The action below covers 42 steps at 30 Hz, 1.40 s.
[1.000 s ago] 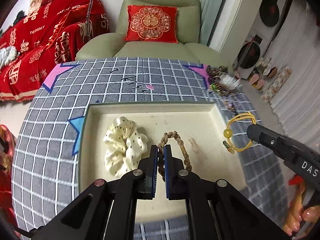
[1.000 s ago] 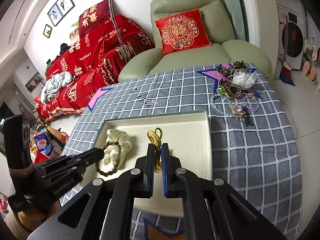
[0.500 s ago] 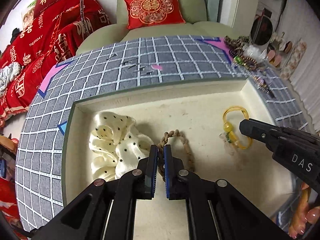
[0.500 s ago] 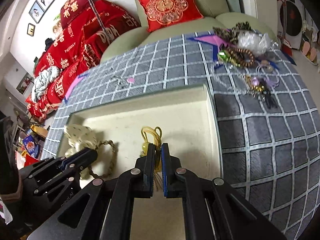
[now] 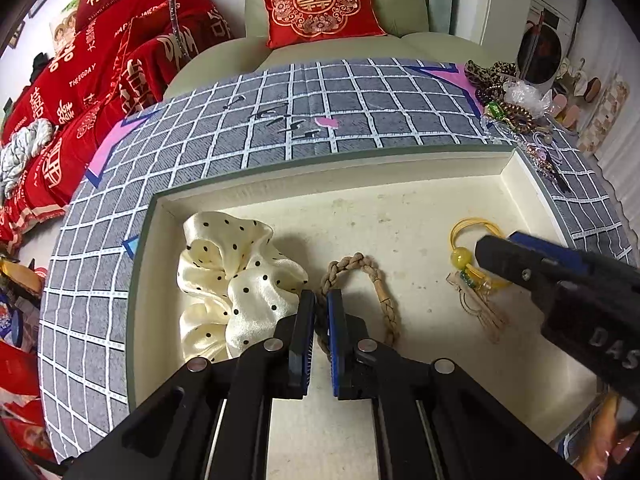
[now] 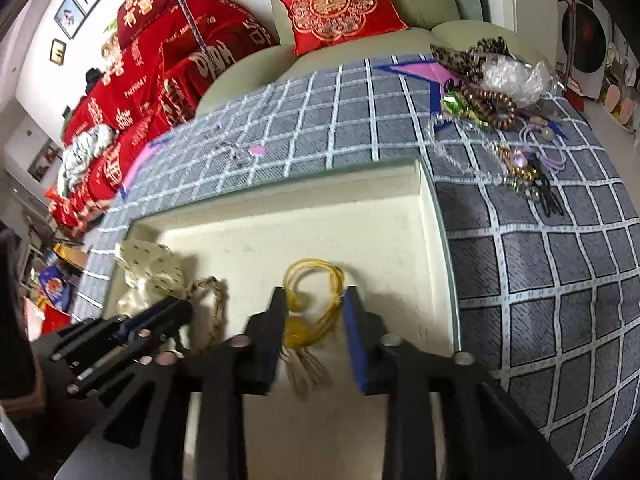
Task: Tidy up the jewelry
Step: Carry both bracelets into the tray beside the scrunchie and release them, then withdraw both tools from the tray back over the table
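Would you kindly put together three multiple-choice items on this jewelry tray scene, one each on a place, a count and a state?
1. Where does the polka-dot scrunchie lie in the cream tray?
A. At the left side, as the left wrist view shows it
B. At the right side
C. Outside it, on the checked cloth

2. How many items are in the tray?
A. One
B. Three
C. Five

3. How does the right gripper stand?
A. Shut on the scrunchie
B. Open around the yellow cord bracelet
C. Shut on the braided brown bracelet

Answers:
1. A: the scrunchie sits beside the tray's left wall.
2. B: scrunchie, braided brown bracelet and yellow cord bracelet.
3. B: its fingers have just been opening and stand apart, with the yellow cord bracelet lying between them; the left gripper pinches the braided one.
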Tool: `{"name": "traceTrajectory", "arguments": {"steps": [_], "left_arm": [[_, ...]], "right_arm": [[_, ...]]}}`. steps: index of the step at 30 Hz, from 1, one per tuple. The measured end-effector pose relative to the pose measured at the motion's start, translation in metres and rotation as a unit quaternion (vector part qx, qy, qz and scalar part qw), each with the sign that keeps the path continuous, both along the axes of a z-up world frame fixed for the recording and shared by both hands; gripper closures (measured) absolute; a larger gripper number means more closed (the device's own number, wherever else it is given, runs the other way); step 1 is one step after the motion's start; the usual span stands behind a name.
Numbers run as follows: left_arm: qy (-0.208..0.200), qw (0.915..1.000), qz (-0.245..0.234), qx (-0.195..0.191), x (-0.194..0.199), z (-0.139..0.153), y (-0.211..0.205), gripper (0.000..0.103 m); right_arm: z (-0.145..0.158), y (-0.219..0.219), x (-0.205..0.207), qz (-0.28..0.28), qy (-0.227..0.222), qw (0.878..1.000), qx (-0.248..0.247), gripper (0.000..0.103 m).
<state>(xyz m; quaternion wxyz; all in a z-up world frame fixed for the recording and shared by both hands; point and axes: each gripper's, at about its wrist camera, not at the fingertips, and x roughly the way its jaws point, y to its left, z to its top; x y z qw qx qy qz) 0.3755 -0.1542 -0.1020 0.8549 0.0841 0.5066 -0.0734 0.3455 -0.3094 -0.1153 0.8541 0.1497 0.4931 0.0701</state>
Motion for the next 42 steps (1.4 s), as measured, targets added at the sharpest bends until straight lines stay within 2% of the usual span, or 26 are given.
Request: {"name": "traceTrajectory", "arguments": {"steps": [1, 8, 14, 15, 16, 17, 18, 23, 27, 29, 31, 36, 42], "left_arm": [[-0.001, 1.0, 0.0, -0.001, 0.0, 0.002, 0.0, 0.089], [-0.015, 0.9998, -0.007, -0.008, -0.005, 0.016, 0.002, 0.089], [-0.038, 0.999, -0.021, -0.009, -0.013, 0.027, -0.001, 0.088], [-0.04, 0.9989, -0.023, -0.01, -0.013, 0.028, -0.002, 0.08], [-0.04, 0.9989, -0.022, -0.009, -0.013, 0.029, -0.002, 0.027], [-0.042, 0.999, -0.015, -0.006, -0.014, 0.03, -0.001, 0.0], [-0.062, 0.998, -0.005, -0.004, -0.016, 0.033, 0.0, 0.0], [-0.053, 0.9986, -0.008, -0.005, -0.02, 0.035, 0.001, 0.0], [-0.063, 0.9979, -0.013, -0.006, -0.038, 0.044, 0.011, 0.0], [-0.068, 0.9976, -0.012, -0.009, -0.049, 0.05, 0.017, 0.0], [-0.07, 0.9974, -0.01, -0.012, -0.062, 0.056, 0.025, 0.0], [-0.073, 0.9969, -0.014, -0.027, -0.095, 0.068, 0.043, 0.0], [-0.078, 0.9958, -0.011, -0.045, -0.144, 0.077, 0.07, 0.0]], "right_arm": [[0.005, -0.001, -0.001, -0.001, -0.006, 1.0, 0.001, 0.054], [0.039, -0.02, -0.015, -0.028, -0.046, 0.998, 0.012, 0.053], [0.05, -0.042, -0.034, -0.058, -0.047, 0.997, 0.034, 0.052], [0.051, -0.044, -0.037, -0.06, -0.047, 0.997, 0.035, 0.052], [0.051, -0.045, -0.04, -0.06, -0.046, 0.996, 0.035, 0.052], [0.051, -0.046, -0.043, -0.061, -0.046, 0.997, 0.034, 0.052], [0.052, -0.045, -0.045, -0.061, -0.046, 0.997, 0.033, 0.052], [0.053, -0.047, -0.058, -0.069, -0.041, 0.996, 0.032, 0.052], [0.056, -0.044, -0.069, -0.065, -0.038, 0.997, 0.032, 0.037], [0.059, -0.04, -0.077, -0.059, -0.04, 0.997, 0.03, 0.037], [0.061, -0.036, -0.086, -0.054, -0.039, 0.997, 0.029, 0.022], [0.068, -0.027, -0.108, -0.046, -0.046, 0.997, 0.032, 0.021], [0.078, -0.014, -0.143, -0.036, -0.051, 0.998, 0.02, 0.015]]}}
